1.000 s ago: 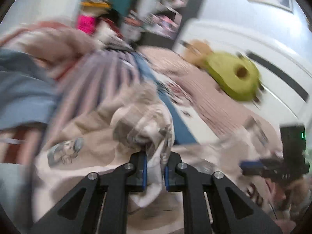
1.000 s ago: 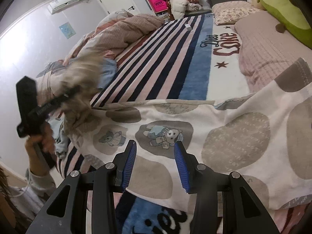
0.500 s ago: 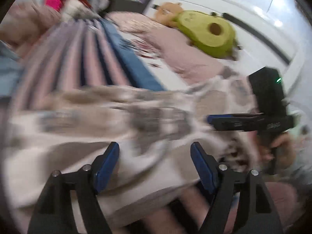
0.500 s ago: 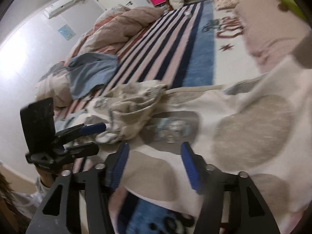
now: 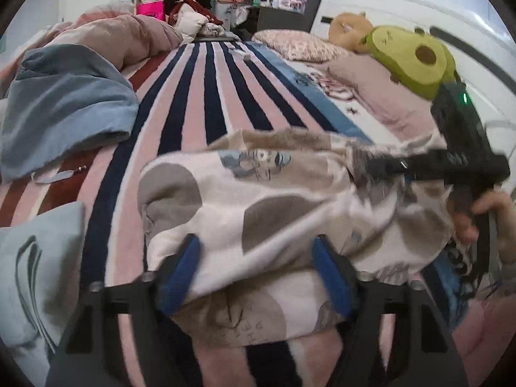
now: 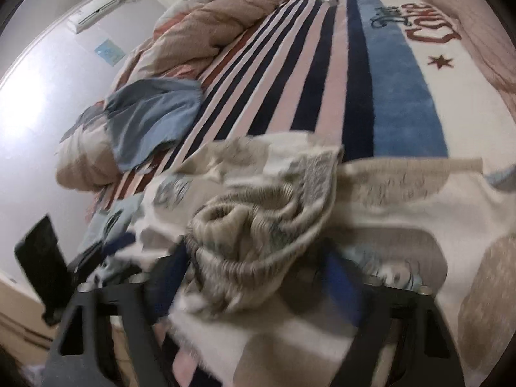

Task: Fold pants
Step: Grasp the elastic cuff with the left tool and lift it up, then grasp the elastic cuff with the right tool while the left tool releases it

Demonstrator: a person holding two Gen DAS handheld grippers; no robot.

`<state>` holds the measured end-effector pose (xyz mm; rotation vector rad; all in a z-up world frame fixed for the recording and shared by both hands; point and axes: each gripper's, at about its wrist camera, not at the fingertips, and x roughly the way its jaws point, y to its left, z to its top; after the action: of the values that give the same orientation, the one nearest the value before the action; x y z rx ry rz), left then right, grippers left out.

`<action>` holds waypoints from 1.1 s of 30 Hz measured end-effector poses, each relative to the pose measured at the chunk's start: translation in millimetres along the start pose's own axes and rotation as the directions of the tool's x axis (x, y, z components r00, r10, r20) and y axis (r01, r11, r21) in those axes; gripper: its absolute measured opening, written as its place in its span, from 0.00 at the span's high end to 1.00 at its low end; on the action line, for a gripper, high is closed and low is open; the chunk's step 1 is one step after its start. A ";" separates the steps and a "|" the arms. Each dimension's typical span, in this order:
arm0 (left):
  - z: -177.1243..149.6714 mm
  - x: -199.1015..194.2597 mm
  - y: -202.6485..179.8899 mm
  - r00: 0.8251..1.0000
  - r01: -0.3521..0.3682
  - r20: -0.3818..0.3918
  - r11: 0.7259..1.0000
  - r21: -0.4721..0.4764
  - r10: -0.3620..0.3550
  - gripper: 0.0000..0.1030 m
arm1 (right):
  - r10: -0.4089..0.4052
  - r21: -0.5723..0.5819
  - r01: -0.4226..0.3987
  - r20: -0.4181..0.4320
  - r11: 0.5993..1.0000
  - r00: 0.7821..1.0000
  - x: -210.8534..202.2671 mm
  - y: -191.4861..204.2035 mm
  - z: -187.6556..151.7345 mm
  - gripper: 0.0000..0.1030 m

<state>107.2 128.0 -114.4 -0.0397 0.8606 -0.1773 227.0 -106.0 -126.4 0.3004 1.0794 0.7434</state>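
Note:
The pants point(image 5: 258, 200) are cream fleece with grey-brown spots and small bear prints. They lie across the near end of a striped bed, partly doubled over. My left gripper point(image 5: 258, 277) is open, its blue pads point(image 5: 180, 274) wide apart over the near edge of the cloth. My right gripper point(image 6: 258, 283) is open too, with the bunched ribbed waistband point(image 6: 251, 222) lying between its jaws. The right gripper also shows in the left wrist view point(image 5: 380, 167), at the cloth's right side. The left gripper shows in the right wrist view point(image 6: 106, 251) at the left.
The bed cover point(image 5: 206, 103) has pink, navy and blue stripes. A blue garment point(image 5: 64, 109) and a pink duvet point(image 5: 122, 38) lie at the left. A light blue folded item point(image 5: 35, 271) is at the near left. An avocado plush point(image 5: 416, 58) and pillows lie at the right by the headboard.
My left gripper let go of the pants and opened wide after swinging one end over the rest. My right gripper moved in over the bunched waistband, staying open.

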 end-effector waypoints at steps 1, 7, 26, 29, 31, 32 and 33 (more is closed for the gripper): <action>-3.1 2.1 -0.9 1.000 -0.017 -0.015 1.000 0.015 0.017 0.66 | -0.012 -0.008 0.012 0.002 1.000 1.000 -0.1 0.5 0.6 0.72; -14.2 -6.4 10.6 0.999 -0.011 -0.035 1.000 -0.013 0.010 0.76 | -0.025 -0.095 0.025 -0.003 0.995 1.000 -22.9 15.7 -18.5 0.85; 2.1 -25.2 25.9 0.995 0.049 0.097 0.991 -0.128 -0.037 0.38 | 0.058 0.060 -0.050 -0.128 0.997 0.990 -20.1 -17.0 -33.7 0.28; 1.0 -19.1 25.8 0.994 0.063 0.096 0.988 -0.144 -0.050 0.39 | -0.006 0.019 0.009 -0.113 1.000 0.994 -10.4 -12.5 -29.7 0.77; 1.4 -18.0 20.0 0.994 0.058 0.099 0.990 -0.125 -0.046 0.39 | -0.075 -0.039 0.072 -0.082 0.997 0.994 -14.7 -7.6 -28.2 0.78; 1.8 -17.9 17.5 0.994 0.060 0.101 0.992 -0.113 -0.049 0.38 | -0.101 -0.050 0.099 -0.052 0.994 0.994 -22.4 -7.1 -27.2 0.78; 2.2 -17.3 15.2 0.994 0.067 0.098 0.993 -0.102 -0.057 0.38 | -0.118 -0.057 0.116 -0.037 0.992 0.992 -29.4 -8.6 -27.3 0.78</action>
<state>100.0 145.8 -101.6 -0.1722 0.7734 -0.1865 198.8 -135.6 -123.7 0.1747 1.1030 0.6752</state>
